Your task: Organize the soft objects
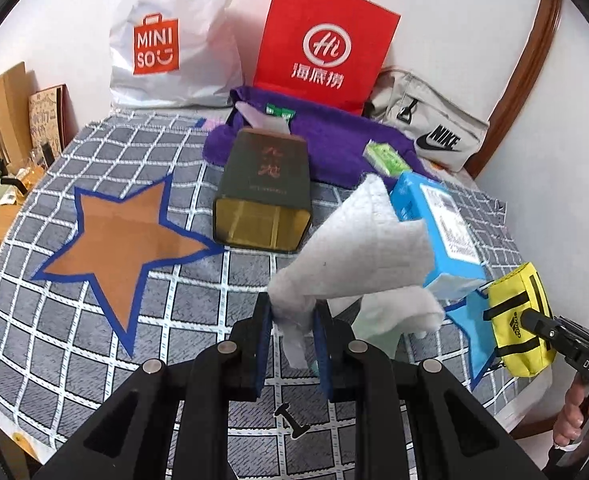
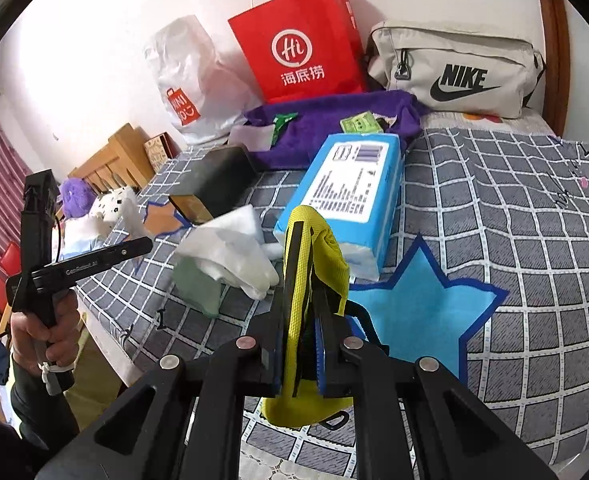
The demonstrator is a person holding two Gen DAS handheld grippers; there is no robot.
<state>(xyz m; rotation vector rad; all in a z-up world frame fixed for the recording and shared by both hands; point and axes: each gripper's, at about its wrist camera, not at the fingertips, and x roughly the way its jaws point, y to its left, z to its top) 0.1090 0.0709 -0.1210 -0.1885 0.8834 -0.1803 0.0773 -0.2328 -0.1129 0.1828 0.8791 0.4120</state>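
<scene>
My left gripper (image 1: pixel 293 320) is shut on a white cloth (image 1: pixel 354 248) and holds it above the checked cover; the cloth also shows in the right wrist view (image 2: pixel 230 252). My right gripper (image 2: pixel 298 308) is shut on a yellow Adidas pouch (image 2: pixel 314 256), held above a blue star patch (image 2: pixel 418 312); the pouch also shows at the right of the left wrist view (image 1: pixel 520 316). An orange star patch (image 1: pixel 122 240) lies left of the left gripper. A blue tissue pack (image 1: pixel 434 228) lies behind the cloth.
A dark tin box (image 1: pixel 262 192) lies on its side mid-bed. A purple towel (image 1: pixel 326 140) with a green packet (image 1: pixel 386 158) lies behind it. A red paper bag (image 1: pixel 326 40), a white Miniso bag (image 1: pixel 170 40) and a grey Nike bag (image 2: pixel 454 72) stand along the wall.
</scene>
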